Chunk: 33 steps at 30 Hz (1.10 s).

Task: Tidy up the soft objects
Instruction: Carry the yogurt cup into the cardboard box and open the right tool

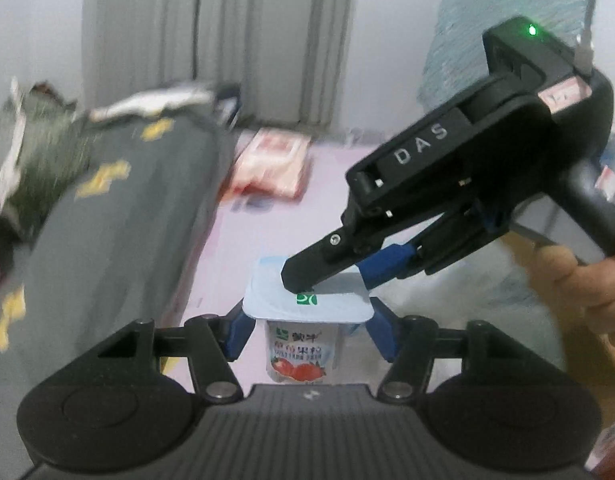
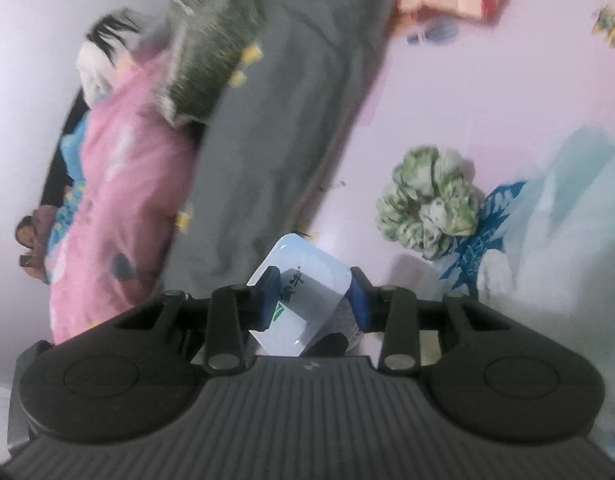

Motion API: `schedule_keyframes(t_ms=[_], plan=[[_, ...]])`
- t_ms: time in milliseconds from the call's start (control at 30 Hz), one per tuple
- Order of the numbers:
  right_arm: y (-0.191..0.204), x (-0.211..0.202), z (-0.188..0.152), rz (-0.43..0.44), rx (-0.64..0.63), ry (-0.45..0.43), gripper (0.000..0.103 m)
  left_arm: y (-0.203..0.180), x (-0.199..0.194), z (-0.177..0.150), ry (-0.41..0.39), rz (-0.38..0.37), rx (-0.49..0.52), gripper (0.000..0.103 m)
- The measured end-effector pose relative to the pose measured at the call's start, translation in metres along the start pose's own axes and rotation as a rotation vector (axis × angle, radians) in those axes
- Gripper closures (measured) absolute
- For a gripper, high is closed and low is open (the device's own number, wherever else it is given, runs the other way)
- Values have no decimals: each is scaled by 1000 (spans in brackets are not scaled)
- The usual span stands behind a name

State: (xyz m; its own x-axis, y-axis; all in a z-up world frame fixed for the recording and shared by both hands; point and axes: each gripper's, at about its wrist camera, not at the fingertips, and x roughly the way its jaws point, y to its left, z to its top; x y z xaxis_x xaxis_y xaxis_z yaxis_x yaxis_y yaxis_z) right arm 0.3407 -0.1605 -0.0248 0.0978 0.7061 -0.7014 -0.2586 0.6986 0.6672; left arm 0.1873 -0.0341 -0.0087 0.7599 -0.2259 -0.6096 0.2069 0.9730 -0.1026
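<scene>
A: Left wrist view: the left gripper (image 1: 307, 334) clamps the upright yogurt cup (image 1: 299, 356) by its sides.

B: Right wrist view: the right gripper (image 2: 311, 300) straddles its foil lid (image 2: 303, 300) from above (whether squeezing, cannot tell).

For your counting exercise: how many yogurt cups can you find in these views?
1. The yogurt cup sits between the left gripper fingers, with the right gripper over its lid. Others may be hidden.
</scene>
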Motion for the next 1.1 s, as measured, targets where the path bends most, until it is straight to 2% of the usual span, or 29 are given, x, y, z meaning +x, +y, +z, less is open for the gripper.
schedule_keyframes(t_ms=[167,300,400,567,733,833,900,1000,1100], plan=[[0,-88,-15,46,-5,-126,67,-50,-25,36,-83,-120,92,47],[-23,-168,-45,25,32,-243,67,-112,-27,55,-99,-252,198,47],[-49,-223,-73,-17,89,-318,66,-166,-20,58,-70,-370,268,47],[-102,-287,-135,-102,224,-393,65,-237,6,49,61,-548,322,47],[-159,-297,-185,-149,370,-375,63,-270,46,29,257,-614,321,47],[-185,-280,-199,-149,427,-336,62,-276,62,15,350,-604,320,47],[-203,-265,-203,-117,466,-301,61,-275,72,7,396,-585,332,47],[-222,-245,-205,-80,494,-251,61,-270,74,-5,435,-557,348,46],[-232,-232,-200,-106,499,-221,61,-263,69,-5,416,-559,354,47]])
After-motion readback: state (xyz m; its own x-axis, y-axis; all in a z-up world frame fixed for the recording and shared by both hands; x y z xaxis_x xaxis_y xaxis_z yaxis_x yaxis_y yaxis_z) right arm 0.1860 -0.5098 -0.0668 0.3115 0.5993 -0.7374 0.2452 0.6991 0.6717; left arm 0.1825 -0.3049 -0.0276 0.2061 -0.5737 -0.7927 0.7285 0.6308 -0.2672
